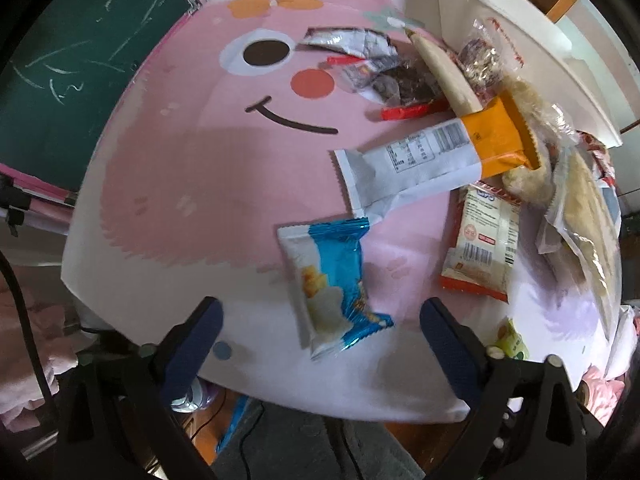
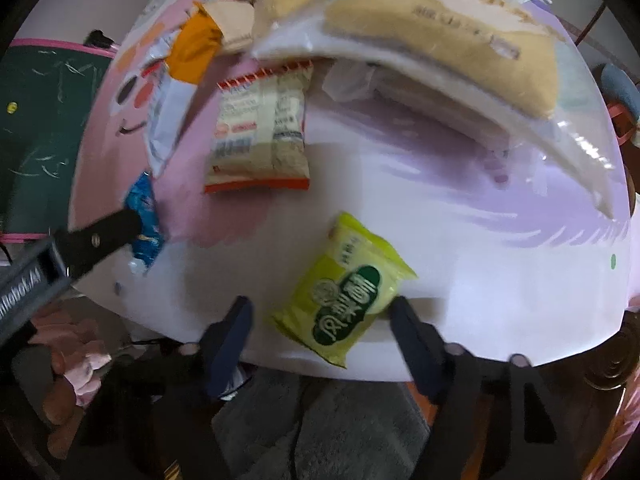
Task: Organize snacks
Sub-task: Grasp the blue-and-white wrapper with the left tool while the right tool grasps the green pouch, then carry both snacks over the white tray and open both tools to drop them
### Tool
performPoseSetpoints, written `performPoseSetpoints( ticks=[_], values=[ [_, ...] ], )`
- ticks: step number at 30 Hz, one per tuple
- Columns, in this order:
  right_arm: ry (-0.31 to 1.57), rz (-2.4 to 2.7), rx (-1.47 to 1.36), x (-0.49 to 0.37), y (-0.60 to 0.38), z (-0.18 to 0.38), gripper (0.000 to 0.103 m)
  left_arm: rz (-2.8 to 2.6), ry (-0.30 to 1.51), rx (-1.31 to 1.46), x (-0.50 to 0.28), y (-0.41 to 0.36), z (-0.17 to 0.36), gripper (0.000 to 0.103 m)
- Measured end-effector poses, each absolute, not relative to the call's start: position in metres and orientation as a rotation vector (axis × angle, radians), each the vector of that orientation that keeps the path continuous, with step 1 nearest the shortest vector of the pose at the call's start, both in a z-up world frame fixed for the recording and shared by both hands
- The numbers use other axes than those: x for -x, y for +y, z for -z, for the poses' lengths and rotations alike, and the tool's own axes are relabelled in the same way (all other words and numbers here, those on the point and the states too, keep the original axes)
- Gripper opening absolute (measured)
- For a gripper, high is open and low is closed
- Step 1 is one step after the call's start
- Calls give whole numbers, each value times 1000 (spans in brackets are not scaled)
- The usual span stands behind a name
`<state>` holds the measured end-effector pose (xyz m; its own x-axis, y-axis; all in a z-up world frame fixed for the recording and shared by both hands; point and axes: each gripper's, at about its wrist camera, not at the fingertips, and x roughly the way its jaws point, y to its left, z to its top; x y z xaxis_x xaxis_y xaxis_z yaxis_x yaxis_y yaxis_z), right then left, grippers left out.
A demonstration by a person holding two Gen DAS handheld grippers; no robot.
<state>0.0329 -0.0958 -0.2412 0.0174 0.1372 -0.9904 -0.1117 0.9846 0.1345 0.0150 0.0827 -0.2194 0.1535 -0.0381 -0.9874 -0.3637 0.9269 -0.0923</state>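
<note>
Chalkboard (image 1: 60,80) left of tbl (image 1: 180,184).

A blue-and-white snack packet (image 1: 334,286) is seen lying flat near the front edge of the counter (image 1: 192,184), sealed, with its long axis running roughly front to back. Just behind it, a long white-and-orange packet (image 1: 424,160) is laid diagonally, barcode side up. To the right, an orange-edged white packet (image 1: 482,240) is laid flat, label up. A yellow-green packet (image 2: 344,292) with dark green lettering is set at an angle by the front edge. Further back, clear bags of pale baked goods (image 2: 440,28) and dark-wrapped sweets (image 1: 392,80) are piled together.
</note>
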Motion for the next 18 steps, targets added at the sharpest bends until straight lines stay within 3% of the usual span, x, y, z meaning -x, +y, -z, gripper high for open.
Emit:
performPoseSetpoints(
  ticks=[4,8,14,18],
  values=[
    [1522,-183,39,-33,-91,239,45,-226,1478,386,-19,82,238,54],
    [1521,-206,20,-32,-96,238,41,-241,1458,368,-17,80,237,30],
    [1481,-292,22,-30,-99,226,39,-242,1429,390,-9,91,228,22],
    [1418,-372,11,-35,-95,197,39,-211,1342,341,0,80,188,21]
  ],
)
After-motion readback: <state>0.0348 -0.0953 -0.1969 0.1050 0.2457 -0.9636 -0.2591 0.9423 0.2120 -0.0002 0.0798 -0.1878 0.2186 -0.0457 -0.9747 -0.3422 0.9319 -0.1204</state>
